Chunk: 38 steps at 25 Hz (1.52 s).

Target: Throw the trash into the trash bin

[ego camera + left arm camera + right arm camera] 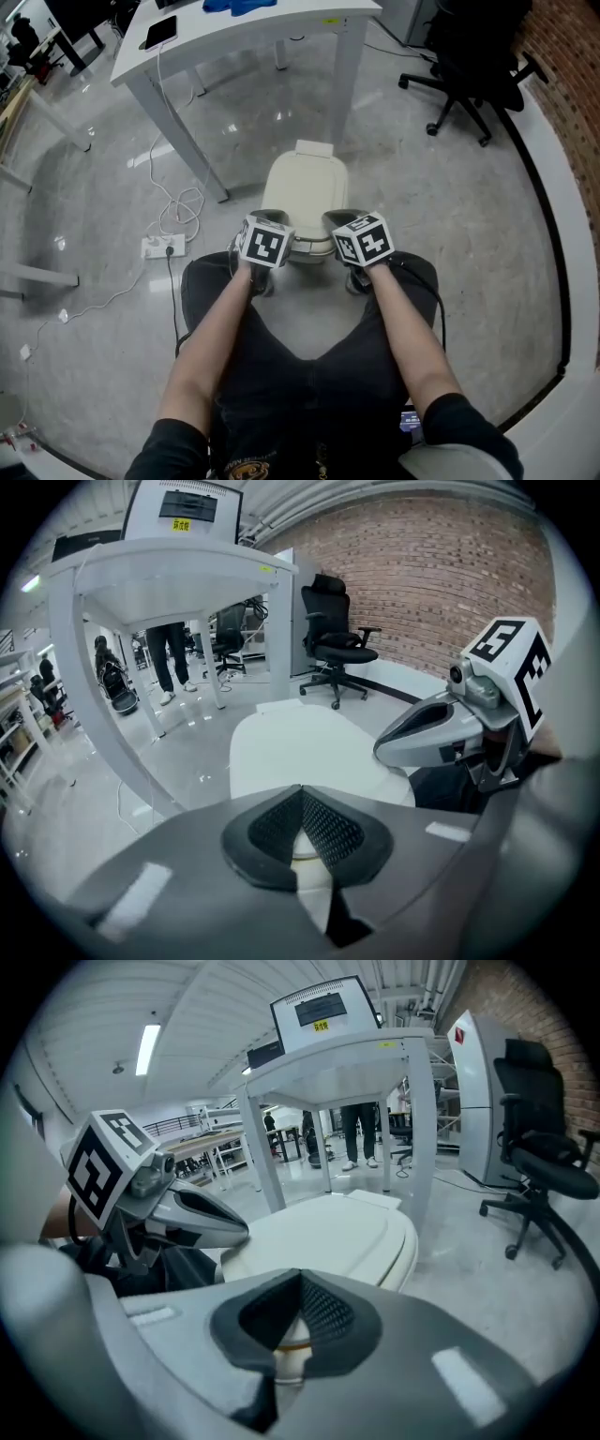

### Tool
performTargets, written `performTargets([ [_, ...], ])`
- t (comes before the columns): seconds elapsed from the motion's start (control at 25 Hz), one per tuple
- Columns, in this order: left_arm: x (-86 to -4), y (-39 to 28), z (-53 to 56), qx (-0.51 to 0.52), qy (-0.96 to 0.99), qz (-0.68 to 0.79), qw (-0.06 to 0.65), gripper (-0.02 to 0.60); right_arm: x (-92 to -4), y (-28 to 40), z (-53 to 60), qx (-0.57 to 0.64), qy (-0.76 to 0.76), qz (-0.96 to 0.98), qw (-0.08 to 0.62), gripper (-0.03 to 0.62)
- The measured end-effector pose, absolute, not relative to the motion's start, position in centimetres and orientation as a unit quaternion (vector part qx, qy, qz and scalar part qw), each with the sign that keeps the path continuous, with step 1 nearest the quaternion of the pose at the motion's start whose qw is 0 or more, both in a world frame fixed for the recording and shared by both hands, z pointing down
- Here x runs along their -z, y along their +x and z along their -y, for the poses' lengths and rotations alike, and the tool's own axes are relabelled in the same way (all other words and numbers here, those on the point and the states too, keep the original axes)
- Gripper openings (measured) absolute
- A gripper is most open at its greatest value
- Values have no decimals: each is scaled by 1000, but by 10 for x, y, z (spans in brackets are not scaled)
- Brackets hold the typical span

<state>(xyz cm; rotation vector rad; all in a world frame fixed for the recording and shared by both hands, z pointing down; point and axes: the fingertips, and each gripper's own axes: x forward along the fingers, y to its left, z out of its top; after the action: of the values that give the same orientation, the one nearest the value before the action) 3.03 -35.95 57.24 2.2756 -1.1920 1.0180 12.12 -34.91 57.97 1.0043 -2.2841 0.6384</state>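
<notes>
A cream trash bin (pixel 305 187) with its lid closed stands on the floor just ahead of the person's knees. Both gripper views look across its lid (pixel 300 747) (pixel 328 1232). My left gripper (pixel 269 218) hovers over the bin's near left edge, jaws together, nothing between the pads (pixel 323 832). My right gripper (pixel 343 219) hangs beside it over the near right edge, jaws likewise closed and empty (pixel 300 1281). Each gripper shows in the other's view: the right gripper (pixel 422 733), the left gripper (pixel 202 1218). No trash shows in any view.
A white desk (pixel 234 28) stands beyond the bin, one leg (pixel 347 75) close behind it. A power strip (pixel 162 247) with cables lies on the floor at left. A black office chair (pixel 478 66) sits far right by a brick wall (pixel 572 75).
</notes>
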Motion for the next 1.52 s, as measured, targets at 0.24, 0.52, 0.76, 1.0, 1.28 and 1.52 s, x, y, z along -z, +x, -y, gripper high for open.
performTargets([
  [0.24,-590,30,355,-364,812,417,186,8,-595,119,343,-215,386,842,310,2],
  [0.52,-589,29,356,-325,821,427,194,8,-596,121,345,-198,403,839,308,2],
  [0.76,-543,25,344,-280,835,437,182,8,-562,114,332,-176,424,848,266,3],
  [1.0,-474,14,329,-218,851,457,139,8,-498,102,315,-129,438,864,210,2],
  [1.28,-416,14,276,-166,866,459,110,8,-427,99,268,-97,456,874,138,3],
  [1.52,-384,15,222,-135,872,461,92,8,-382,87,216,-64,449,887,83,3],
])
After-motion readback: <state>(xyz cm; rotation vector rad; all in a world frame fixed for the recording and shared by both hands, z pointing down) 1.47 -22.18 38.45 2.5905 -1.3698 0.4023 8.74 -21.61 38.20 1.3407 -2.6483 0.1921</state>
